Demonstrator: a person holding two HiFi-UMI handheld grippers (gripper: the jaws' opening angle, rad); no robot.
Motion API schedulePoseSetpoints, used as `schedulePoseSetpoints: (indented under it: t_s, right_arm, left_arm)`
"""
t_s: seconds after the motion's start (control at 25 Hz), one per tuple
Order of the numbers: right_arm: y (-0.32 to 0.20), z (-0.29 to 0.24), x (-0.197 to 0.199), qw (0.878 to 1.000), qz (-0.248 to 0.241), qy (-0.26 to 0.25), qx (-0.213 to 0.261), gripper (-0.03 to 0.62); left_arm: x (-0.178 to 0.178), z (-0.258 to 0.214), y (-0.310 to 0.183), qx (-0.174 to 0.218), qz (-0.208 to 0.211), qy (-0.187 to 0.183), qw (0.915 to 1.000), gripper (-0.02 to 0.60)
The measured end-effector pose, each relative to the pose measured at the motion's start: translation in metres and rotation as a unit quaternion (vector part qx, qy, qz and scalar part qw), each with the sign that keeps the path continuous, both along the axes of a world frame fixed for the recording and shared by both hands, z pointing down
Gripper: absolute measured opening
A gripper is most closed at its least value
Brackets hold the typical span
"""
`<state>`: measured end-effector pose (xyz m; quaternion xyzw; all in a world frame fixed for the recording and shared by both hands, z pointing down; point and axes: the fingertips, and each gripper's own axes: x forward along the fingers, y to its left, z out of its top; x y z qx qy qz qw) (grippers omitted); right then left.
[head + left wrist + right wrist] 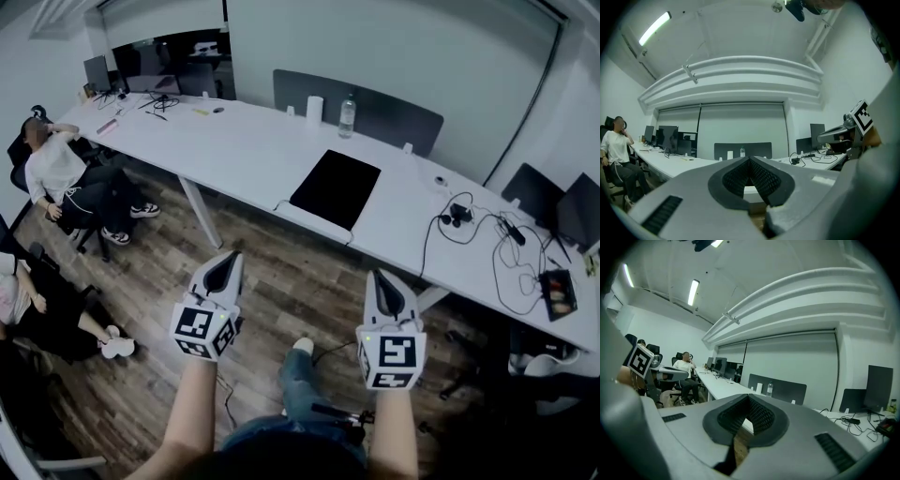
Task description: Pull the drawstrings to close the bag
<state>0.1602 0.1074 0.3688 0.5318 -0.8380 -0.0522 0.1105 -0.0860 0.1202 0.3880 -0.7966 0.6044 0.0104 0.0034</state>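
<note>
The person's left forearm (184,412) and right forearm (395,433) stretched forward side by side, well apart. The left gripper (228,261) and the right gripper (380,279) pointed ahead, roughly level. Each had its jaws pressed together with nothing between them. Their marker cubes faced up towards the head.

The floor (281,272) is wood-look planking, brown, with visible grain and a dull sheen. The long tabletop (253,150) is white, smooth and matt, and the flat black mat (336,187) lying on it looks just as matt. The water bottle (347,117) is clear plastic. The left gripper (228,258) and right gripper (379,278) both have pale grey, matt plastic shells. Inside the jaws the pads (764,180) are black and finely ribbed. The person's trousers (298,384) look like blue denim.
</note>
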Motion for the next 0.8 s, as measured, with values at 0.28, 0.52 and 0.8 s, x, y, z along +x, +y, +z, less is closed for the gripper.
schedulePoseSetpoints:
  t_s: [0.28, 0.52, 0.8]
  right_arm:
    - [-0.073, 0.029, -0.022, 1.0, 0.007, -0.006, -0.016, -0.005]
    - [-0.148, 0.055, -0.028, 0.997, 0.032, -0.044, -0.06, -0.003]
    - [-0.224, 0.096, -0.015, 0.991, 0.046, -0.051, -0.112, 0.127]
  left_arm:
    - [-0.011, 0.025, -0.084, -0.025, 0.022, -0.007, 0.9994, 0.0]
    - [-0.015, 0.043, -0.172, -0.057, 0.059, -0.02, 0.9964, 0.025]
    - [-0.015, 0.08, -0.257, -0.112, 0.089, -0.032, 0.9892, 0.061]
